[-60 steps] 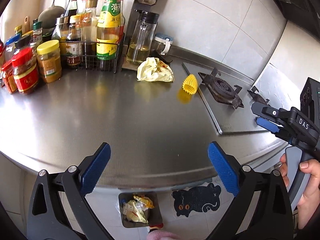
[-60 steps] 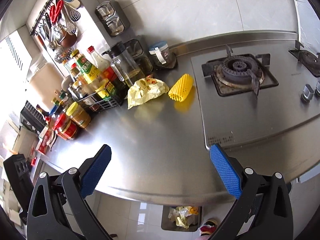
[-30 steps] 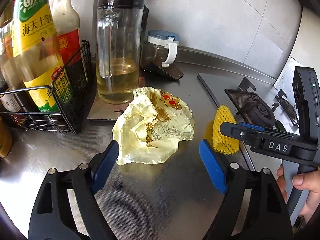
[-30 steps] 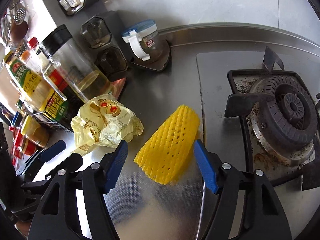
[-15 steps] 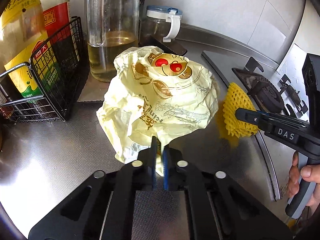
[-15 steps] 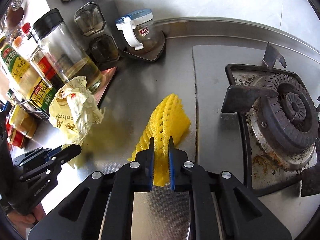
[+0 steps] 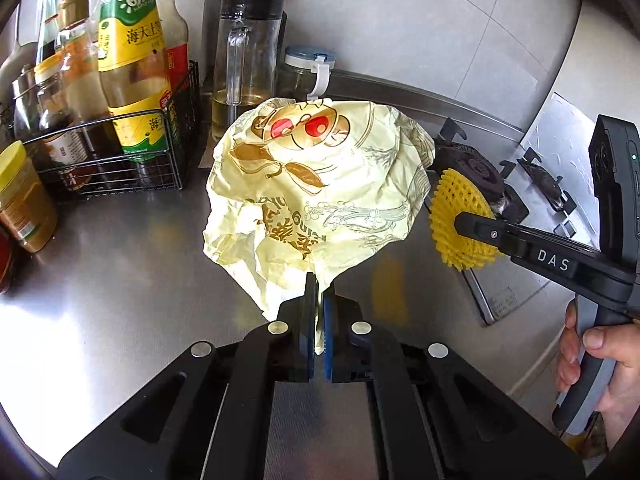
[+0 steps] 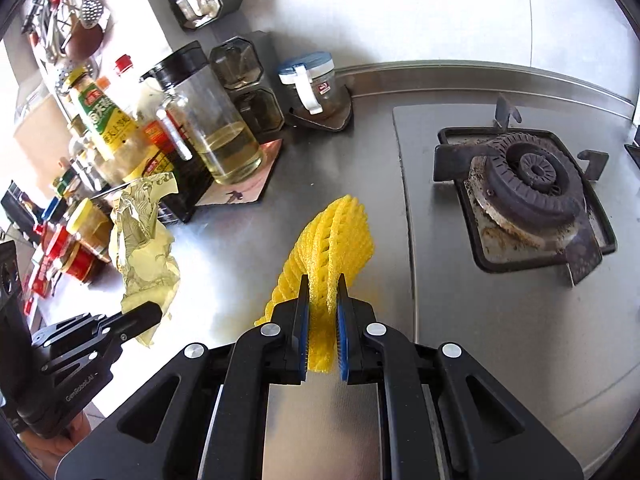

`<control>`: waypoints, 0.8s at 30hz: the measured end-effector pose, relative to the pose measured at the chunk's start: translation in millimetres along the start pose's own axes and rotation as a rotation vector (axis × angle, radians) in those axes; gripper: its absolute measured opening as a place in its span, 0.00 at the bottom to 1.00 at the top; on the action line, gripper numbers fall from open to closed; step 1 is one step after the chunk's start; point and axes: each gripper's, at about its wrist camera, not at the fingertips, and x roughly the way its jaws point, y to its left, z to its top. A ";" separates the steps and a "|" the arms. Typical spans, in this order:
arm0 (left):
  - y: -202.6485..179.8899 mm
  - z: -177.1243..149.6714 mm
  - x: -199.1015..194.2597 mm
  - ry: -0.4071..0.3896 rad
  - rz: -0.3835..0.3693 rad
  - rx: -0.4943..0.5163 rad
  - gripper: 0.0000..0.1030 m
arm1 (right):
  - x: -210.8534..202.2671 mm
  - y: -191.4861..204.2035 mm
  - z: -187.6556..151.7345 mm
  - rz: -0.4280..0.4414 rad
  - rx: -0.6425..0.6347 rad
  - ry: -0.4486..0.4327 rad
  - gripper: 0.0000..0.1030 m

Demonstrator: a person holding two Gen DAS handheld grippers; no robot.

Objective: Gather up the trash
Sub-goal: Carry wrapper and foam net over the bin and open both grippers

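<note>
My left gripper (image 7: 319, 292) is shut on the lower edge of a crumpled pale yellow printed wrapper (image 7: 320, 188) and holds it off the steel counter (image 7: 120, 280). The wrapper also shows in the right wrist view (image 8: 144, 240), with the left gripper (image 8: 154, 312) below it. My right gripper (image 8: 323, 292) is shut on a yellow foam fruit net (image 8: 332, 240), lifted above the counter. The net also shows in the left wrist view (image 7: 452, 208), held by the right gripper (image 7: 464, 220).
A wire rack of sauce bottles (image 7: 128, 80), a glass oil jug (image 7: 244, 60) and a blue-lidded jar (image 7: 306, 68) stand along the back wall. A gas burner (image 8: 528, 184) sits on the right. Jars (image 7: 24, 196) stand at the left.
Both grippers closed on their items about half a second ago. Since then both have lifted higher and pulled back from the wall, carrying wrapper and net.
</note>
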 end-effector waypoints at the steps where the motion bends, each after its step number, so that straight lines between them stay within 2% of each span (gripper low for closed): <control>1: -0.3 -8.7 -10.9 0.000 -0.005 -0.005 0.01 | -9.1 4.7 -7.4 0.000 -0.002 -0.005 0.12; 7: -7.0 -65.7 -73.0 0.005 -0.034 -0.014 0.02 | -64.2 29.7 -61.3 0.005 -0.013 -0.022 0.12; 13: -10.3 -131.7 -115.3 0.039 -0.071 -0.027 0.02 | -95.3 51.6 -131.0 0.048 -0.016 0.012 0.12; 19: -6.4 -203.1 -128.9 0.114 -0.098 -0.068 0.02 | -86.5 64.4 -203.0 0.048 -0.032 0.137 0.12; 24: 3.5 -254.1 -101.0 0.234 -0.092 -0.116 0.02 | -51.4 60.7 -244.8 0.040 -0.022 0.262 0.12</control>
